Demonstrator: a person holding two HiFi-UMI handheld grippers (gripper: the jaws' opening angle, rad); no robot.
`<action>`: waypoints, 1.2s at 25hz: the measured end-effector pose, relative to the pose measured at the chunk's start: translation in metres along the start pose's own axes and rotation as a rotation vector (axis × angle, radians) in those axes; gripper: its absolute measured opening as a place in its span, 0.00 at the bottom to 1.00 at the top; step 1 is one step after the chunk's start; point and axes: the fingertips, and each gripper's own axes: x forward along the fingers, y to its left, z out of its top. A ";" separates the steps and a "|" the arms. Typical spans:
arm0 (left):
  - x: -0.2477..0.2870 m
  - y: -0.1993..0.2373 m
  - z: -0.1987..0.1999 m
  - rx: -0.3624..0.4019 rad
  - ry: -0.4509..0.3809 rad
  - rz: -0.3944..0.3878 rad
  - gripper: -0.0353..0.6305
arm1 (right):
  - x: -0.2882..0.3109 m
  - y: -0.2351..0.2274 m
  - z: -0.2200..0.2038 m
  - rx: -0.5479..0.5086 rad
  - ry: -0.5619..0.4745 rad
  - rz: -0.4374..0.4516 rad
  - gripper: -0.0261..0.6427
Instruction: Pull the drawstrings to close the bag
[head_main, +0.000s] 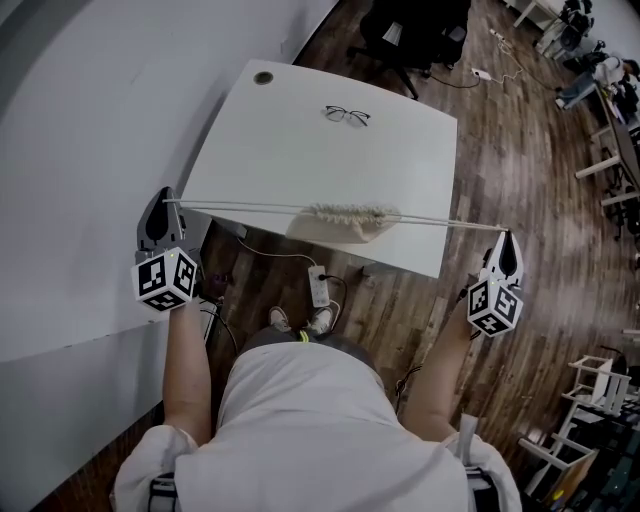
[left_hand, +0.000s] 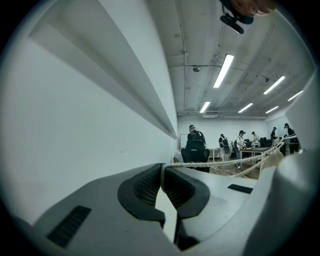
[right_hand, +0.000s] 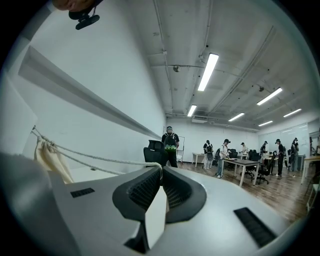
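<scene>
Bag of cream cloth (head_main: 345, 222) midway between left gripper (head_main: 166, 203) and right gripper (head_main: 505, 236) (over white rectangular table (head_main: 300, 150)), both pinching taut white rope drawstrings (head_main: 240, 209).

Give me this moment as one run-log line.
left gripper: shut on left drawstring | right gripper: shut on right drawstring | bag: mouth gathered, suspended between grippers

Wall (head_main: 70, 150) close beside left gripper (head_main: 166, 196); open floor (head_main: 545, 150) around right gripper (head_main: 505, 236)
</scene>
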 end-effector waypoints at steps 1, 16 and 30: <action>0.001 0.004 0.001 -0.006 -0.001 0.003 0.08 | 0.000 0.003 0.001 -0.005 -0.002 0.006 0.11; -0.005 0.019 0.005 0.006 -0.022 0.010 0.08 | -0.015 0.046 0.015 -0.007 -0.022 0.084 0.11; -0.024 -0.029 0.070 0.051 -0.174 -0.131 0.08 | -0.035 0.141 0.093 0.042 -0.183 0.290 0.11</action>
